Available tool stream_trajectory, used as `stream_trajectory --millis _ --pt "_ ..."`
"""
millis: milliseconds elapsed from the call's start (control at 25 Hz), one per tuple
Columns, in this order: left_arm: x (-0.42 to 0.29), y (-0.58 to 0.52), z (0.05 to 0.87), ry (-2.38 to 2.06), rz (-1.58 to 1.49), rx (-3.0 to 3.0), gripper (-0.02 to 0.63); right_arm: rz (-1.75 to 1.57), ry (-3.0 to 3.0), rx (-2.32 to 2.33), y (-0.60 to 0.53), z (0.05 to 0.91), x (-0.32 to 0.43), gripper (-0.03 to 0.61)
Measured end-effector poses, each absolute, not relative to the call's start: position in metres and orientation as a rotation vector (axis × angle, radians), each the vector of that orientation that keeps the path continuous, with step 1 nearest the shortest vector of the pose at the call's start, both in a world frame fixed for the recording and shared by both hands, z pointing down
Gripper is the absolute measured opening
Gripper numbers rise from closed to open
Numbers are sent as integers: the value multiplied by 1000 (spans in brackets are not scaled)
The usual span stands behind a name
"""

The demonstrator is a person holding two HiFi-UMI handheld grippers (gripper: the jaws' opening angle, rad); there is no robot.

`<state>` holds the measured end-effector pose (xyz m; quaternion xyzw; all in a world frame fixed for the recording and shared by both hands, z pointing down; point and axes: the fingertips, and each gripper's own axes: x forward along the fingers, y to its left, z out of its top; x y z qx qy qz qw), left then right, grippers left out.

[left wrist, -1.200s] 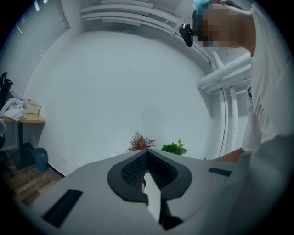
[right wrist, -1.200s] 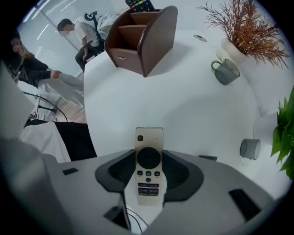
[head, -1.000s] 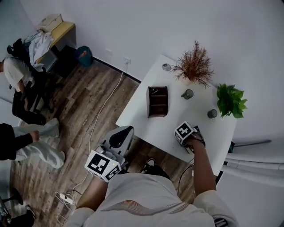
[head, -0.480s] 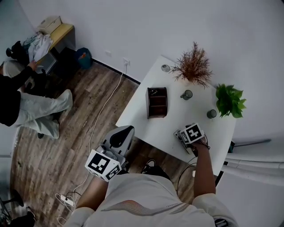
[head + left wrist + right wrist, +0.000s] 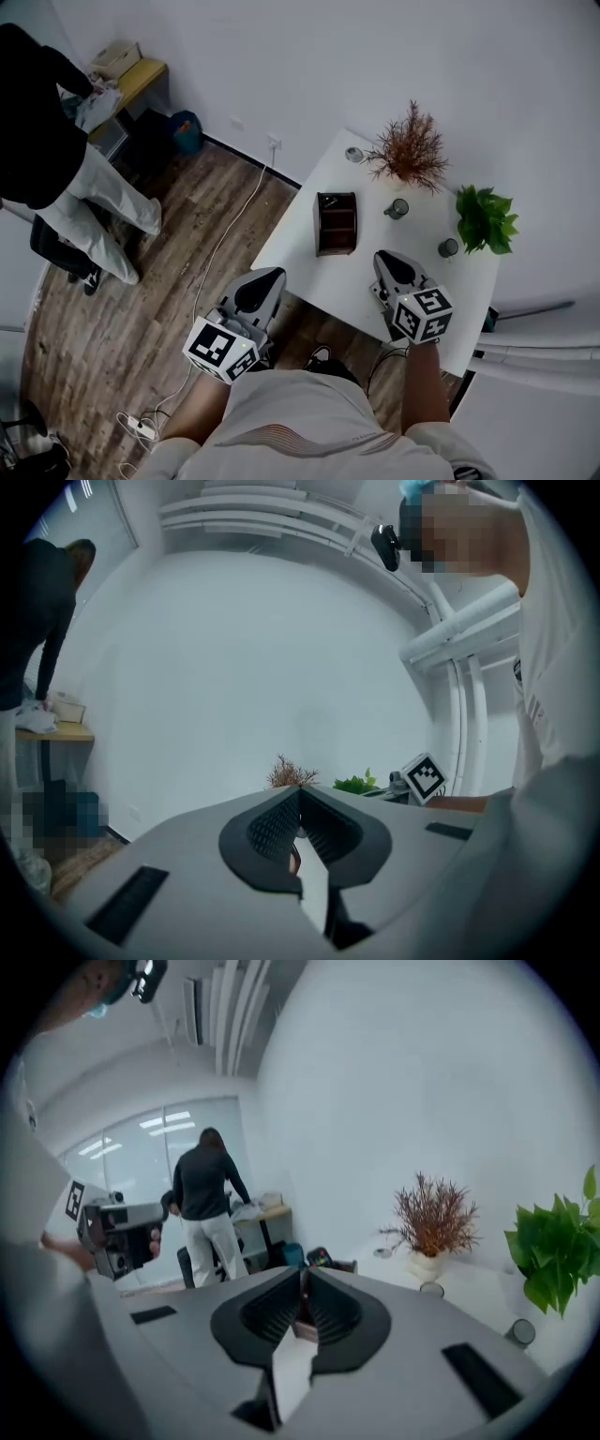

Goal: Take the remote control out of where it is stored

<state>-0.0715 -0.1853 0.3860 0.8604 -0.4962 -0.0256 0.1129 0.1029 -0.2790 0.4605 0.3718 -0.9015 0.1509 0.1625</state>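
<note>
The left gripper (image 5: 261, 283) hovered beside the white table (image 5: 314, 267), jaws together, empty. The remote control (image 5: 328, 198) stood in the far compartment of the brown wooden organiser (image 5: 336, 227). The right gripper (image 5: 388, 264) hung above the table, jaws just narrowed almost shut on nothing

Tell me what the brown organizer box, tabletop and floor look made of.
Organizer box: dark brown, matte, likely wood or wood-look board; the grain is too small to make out.
Tabletop: white, smooth and matte, probably laminate or painted board.
Floor: planks with visible grain and seams; real wood or laminate, can't tell.
</note>
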Motion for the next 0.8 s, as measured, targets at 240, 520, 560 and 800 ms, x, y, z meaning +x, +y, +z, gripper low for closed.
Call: stream_trajectory --millis 240,520,560,800 --pt "-78 -182 376 -1480 -85 2541 9 263 -2750 1187 -265 414 92 32" --pt "-78 -180 369 -1487 -82 2574 9 289 -2723 1225 -265 415 97 32" --pt "-78 -180 369 -1485 -89 2571 9 291 -2719 1232 -265 416 98 32" --pt "-77 -181 370 -1474 -92 2572 9 287 -2701 1243 -264 418 101 32"
